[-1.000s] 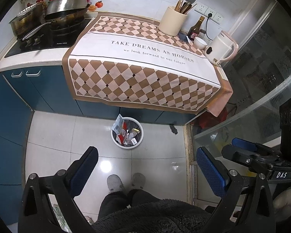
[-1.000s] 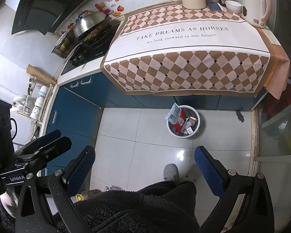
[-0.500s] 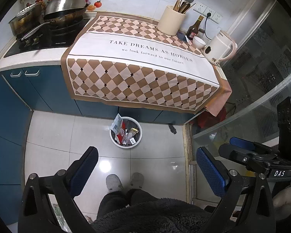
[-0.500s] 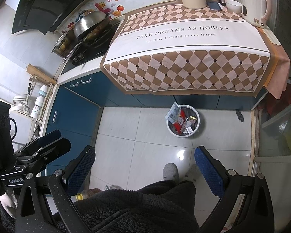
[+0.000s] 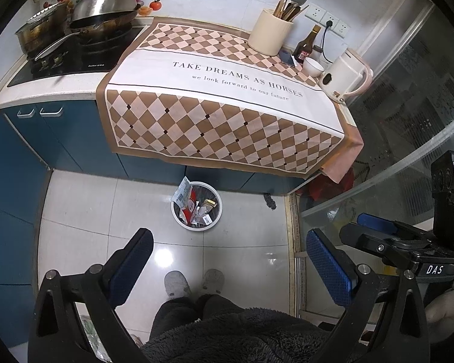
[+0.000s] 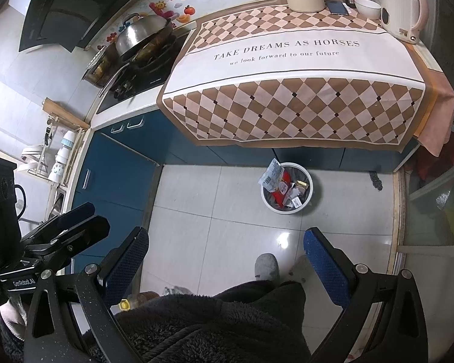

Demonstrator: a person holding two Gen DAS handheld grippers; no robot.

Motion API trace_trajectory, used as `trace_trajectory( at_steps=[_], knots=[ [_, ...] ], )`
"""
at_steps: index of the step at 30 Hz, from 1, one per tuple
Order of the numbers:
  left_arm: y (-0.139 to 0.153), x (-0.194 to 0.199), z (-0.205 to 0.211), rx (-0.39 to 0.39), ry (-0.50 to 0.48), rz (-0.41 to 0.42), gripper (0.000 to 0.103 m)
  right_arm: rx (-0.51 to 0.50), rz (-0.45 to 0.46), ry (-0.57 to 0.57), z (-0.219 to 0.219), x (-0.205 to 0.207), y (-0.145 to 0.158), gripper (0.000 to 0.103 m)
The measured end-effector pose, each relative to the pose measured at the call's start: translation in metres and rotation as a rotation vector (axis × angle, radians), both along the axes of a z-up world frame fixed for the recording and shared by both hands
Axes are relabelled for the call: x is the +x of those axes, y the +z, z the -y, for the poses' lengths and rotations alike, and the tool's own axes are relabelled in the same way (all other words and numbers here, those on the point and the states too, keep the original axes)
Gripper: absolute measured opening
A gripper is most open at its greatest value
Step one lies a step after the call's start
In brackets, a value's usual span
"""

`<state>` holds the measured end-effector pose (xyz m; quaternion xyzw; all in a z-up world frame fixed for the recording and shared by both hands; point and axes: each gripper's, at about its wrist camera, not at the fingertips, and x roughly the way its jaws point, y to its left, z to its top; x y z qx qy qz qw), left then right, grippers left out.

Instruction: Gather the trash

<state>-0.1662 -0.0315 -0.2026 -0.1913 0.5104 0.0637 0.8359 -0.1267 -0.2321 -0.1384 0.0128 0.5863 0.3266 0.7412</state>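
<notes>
From the left wrist camera, the left gripper [image 5: 227, 267] hangs high above the floor with its blue pads wide apart and nothing between them. The trash bin [image 5: 215, 222] stands on the tiled floor [image 5: 90, 205] just in front of the blue cabinets [image 5: 39, 139], below the edge of the checked cloth [image 5: 221, 121] that covers the counter. It is packed with wrappers [image 5: 187, 201]; one pale packet sticks up over the rim on the side nearer the stove. Such packets look light, thin and crinkly, probably slick, so a pinch on a flat edge or corner would likely hold better than a squeeze across the middle. The right gripper shows only from the side at the picture's right edge. From the right wrist camera, the right gripper [image 6: 225, 264] is likewise spread open and empty, with the bin [image 6: 287, 208] on the floor ahead and the same packet [image 6: 271, 178] leaning over its rim. At the bottom edge, beside the dark fleece robe [image 6: 221, 326], a small yellow-capped thing [image 6: 124, 305] and something clear peep out; they are cut off, and I cannot tell whether they are trash. What lies deeper in the bin is too small to make out, and the floor behind the person is hidden.
</notes>
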Motion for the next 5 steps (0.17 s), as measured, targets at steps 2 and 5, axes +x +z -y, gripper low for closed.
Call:
trace_trajectory(
  at_steps=[2,5],
  knots=[
    [0.0011,-0.0004,0.0032,0.005,0.006,0.003,0.103,0.001,-0.001,0.000,-0.0006,-0.0013,-0.0001,0.103],
    [0.0018,0.0006,0.0047,0.007,0.011,0.005,0.103,0.001,-0.002,-0.002,-0.0013,-0.0010,-0.0006,0.103]
  ],
)
